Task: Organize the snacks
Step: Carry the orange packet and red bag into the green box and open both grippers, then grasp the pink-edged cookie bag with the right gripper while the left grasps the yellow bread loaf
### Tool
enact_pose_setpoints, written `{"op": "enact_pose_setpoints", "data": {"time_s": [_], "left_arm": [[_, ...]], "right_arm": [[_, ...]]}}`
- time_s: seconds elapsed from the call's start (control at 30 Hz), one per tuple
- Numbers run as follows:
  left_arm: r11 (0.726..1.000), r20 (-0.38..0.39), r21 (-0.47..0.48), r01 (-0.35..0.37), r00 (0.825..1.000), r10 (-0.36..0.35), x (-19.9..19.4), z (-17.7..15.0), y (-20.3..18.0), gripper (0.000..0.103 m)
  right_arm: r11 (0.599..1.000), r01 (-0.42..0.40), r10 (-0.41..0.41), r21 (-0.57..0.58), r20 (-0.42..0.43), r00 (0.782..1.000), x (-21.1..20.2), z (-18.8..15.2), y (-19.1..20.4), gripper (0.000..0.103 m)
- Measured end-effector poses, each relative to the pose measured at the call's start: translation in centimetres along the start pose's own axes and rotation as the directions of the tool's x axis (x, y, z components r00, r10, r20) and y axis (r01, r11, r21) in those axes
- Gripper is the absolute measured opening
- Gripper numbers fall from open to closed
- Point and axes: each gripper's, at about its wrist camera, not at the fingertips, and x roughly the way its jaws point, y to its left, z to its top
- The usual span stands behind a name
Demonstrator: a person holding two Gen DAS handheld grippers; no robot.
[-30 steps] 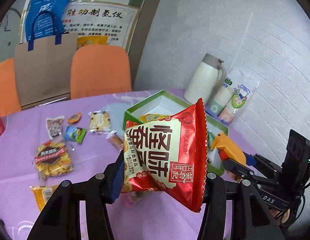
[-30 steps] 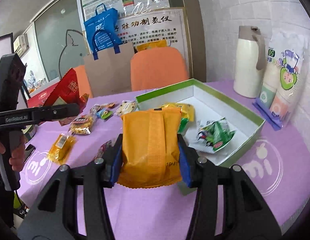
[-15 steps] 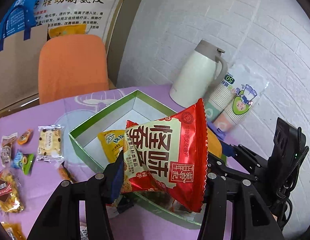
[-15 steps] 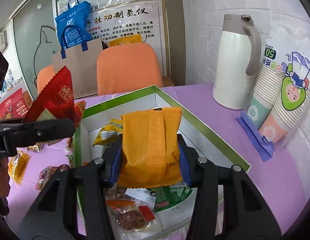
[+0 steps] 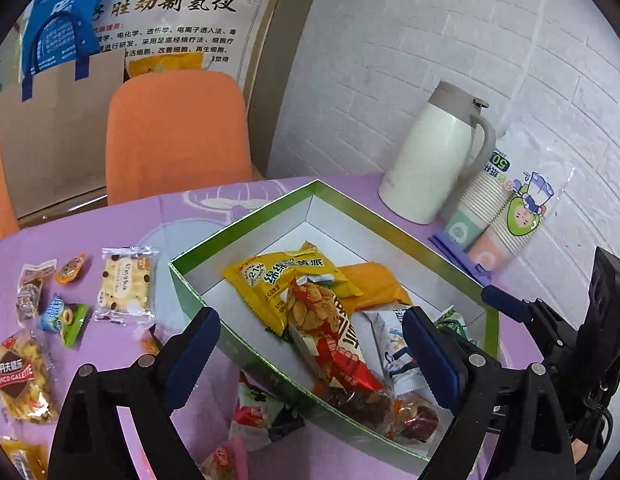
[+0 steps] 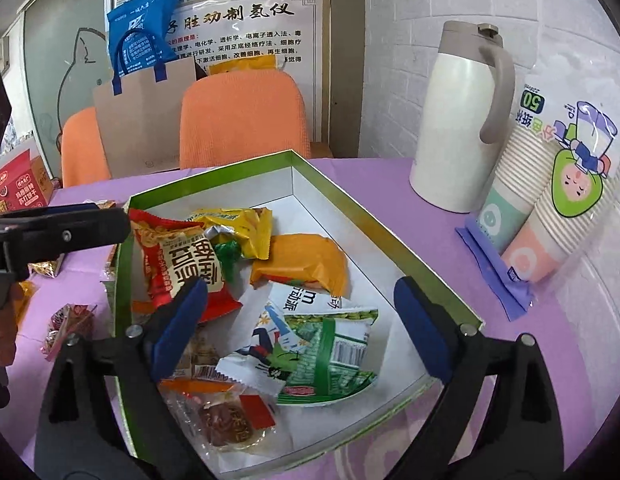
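A green-rimmed white box (image 5: 270, 354) (image 6: 390, 232) on the purple table holds several snack packs. The red snack bag (image 5: 334, 344) (image 6: 178, 264) lies in it near the left wall, and the orange packet (image 5: 374, 288) (image 6: 306, 260) lies flat in the middle beside a yellow pack (image 5: 282, 276). My left gripper (image 5: 310, 344) hangs open above the box's near-left side with nothing between its fingers. Open and empty too, my right gripper (image 6: 298, 324) hovers over the box's near end, above a green-and-white pack (image 6: 330, 352).
Loose snacks lie on the table left of the box, among them a biscuit pack (image 5: 126, 284) and a yellow bag (image 5: 22, 376). A white thermos (image 6: 458, 120) and a sleeve of paper cups (image 6: 550, 184) stand at the right. Orange chairs (image 5: 174, 132) are behind.
Both grippers opened over the box: the left let go of the red bag and the right let go of the orange packet, and both packs now lie inside.
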Motion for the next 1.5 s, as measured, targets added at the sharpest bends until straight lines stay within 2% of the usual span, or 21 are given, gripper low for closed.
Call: {"op": "enact_pose_setpoints", "data": {"time_s": [0.17,0.3,0.43,0.6,0.7,0.8,0.93,1.0,1.2,1.3,1.33,1.37,1.5], "left_arm": [[1.0,0.051,0.017,-0.006,0.999,0.005,-4.5,-0.7,0.2,0.094],[0.998,0.096,-0.002,-0.067,0.993,0.067,-9.2,-2.5,1.2,0.094],[0.991,0.107,-0.049,-0.126,0.986,0.13,-12.9,-6.0,3.2,0.094],[0.973,0.09,-0.151,-0.172,0.978,0.187,-15.6,-11.0,7.0,0.094],[0.961,0.075,-0.191,-0.197,0.974,0.215,-16.2,-13.7,8.8,0.094],[0.953,0.054,-0.214,-0.217,0.971,0.233,-16.6,-15.5,10.2,0.094],[0.953,0.046,-0.215,-0.214,0.972,0.229,-17.4,-17.1,11.2,0.094],[0.952,0.055,-0.225,-0.21,0.972,0.227,-18.1,-17.5,11.8,0.094],[0.945,0.071,-0.238,-0.223,0.967,0.245,-19.6,-18.2,13.3,0.094],[0.941,0.063,-0.253,-0.225,0.967,0.248,-19.6,-18.4,14.1,0.094],[0.94,0.06,-0.258,-0.222,0.968,0.245,-19.5,-18.4,14.4,0.094],[0.94,0.058,-0.26,-0.221,0.968,0.243,-19.4,-18.4,14.5,0.094],[0.94,0.054,-0.265,-0.215,0.97,0.237,-18.7,-18.1,15.2,0.094]], "right_arm": [[0.999,-0.021,0.018,0.046,0.073,0.997,-4.3,0.7,0.9,0.098],[0.996,-0.064,0.055,0.057,0.142,0.988,-7.8,0.4,2.8,0.1],[0.989,-0.139,0.13,0.044,0.168,0.977,-10.0,-0.5,5.4,0.102],[0.977,-0.214,0.211,0.016,0.108,0.971,-9.7,-2.8,9.2,0.102],[0.963,-0.268,0.267,0.027,0.031,0.963,-7.8,-4.6,11.5,0.102],[0.951,-0.303,0.306,0.055,-0.051,0.951,-5.4,-5.8,13.5,0.102],[0.942,-0.329,0.335,0.068,-0.098,0.937,-3.0,-5.5,16.0,0.102],[0.943,-0.324,0.33,0.072,-0.109,0.938,-1.7,-5.1,17.1,0.101],[0.959,-0.269,0.281,0.091,-0.174,0.944,2.6,-4.6,19.1,0.091],[0.963,-0.247,0.265,0.112,-0.201,0.943,4.1,-4.9,19.0,0.082],[0.964,-0.238,0.259,0.118,-0.21,0.943,4.5,-5.0,18.9,0.073],[0.962,-0.243,0.265,0.124,-0.225,0.938,4.8,-5.2,18.9,0.057],[0.957,-0.275,0.29,0.093,-0.229,0.929,4.2,-5.5,19.0,0.049]]}}
